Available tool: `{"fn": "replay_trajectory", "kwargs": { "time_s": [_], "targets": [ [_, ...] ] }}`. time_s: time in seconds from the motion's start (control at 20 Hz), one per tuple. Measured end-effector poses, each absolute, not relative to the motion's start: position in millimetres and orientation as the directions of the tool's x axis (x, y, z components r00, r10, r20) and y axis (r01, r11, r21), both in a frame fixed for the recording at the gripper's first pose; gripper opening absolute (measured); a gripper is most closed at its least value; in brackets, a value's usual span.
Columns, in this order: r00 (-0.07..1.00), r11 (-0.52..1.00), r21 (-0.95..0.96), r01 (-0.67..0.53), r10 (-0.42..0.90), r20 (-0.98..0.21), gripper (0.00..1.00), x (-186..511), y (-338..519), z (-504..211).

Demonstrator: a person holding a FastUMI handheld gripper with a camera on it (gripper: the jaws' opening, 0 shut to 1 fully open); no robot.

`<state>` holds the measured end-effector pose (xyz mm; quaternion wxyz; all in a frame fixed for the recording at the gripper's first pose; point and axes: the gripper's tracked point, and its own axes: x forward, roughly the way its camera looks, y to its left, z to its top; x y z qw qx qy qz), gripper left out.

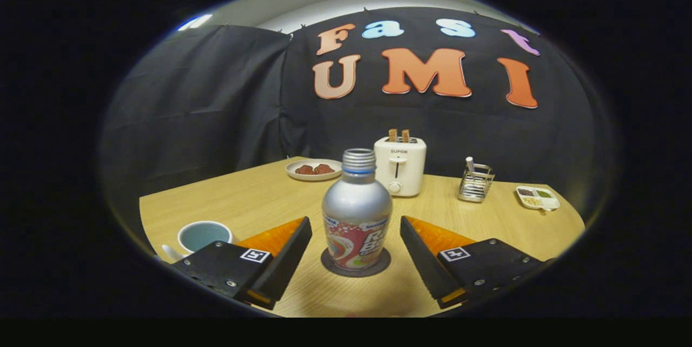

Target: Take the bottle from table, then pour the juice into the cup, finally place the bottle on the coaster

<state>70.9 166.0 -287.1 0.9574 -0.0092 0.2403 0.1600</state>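
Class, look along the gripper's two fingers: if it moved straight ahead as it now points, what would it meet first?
The bottle. It stands upright on the coaster just ahead, in line with the gap between the open gripper's fingers, so it would likely slide in between them. The toaster stands farther back.

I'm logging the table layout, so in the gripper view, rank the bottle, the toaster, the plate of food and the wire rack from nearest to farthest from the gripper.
1. Bottle: upright on the coaster, between the open fingers of the gripper, touching neither.
2. Toaster: just behind the bottle.
3. Wire rack and plate of food: both far back, on opposite sides of the toaster; too close to call.
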Motion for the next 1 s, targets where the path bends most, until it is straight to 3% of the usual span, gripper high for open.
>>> {"fn": "replay_trajectory", "kwargs": {
  "time_s": [0.55, 1.0],
  "targets": [
    [0.97, 0.989, -0.033, -0.147, 0.137, -0.198, 0.97, 50.1, 81.4, -139.0],
    [0.993, 0.999, -0.032, -0.036, 0.032, -0.111, 0.97, 19.8, 29.4, -59.4]
  ]
}}
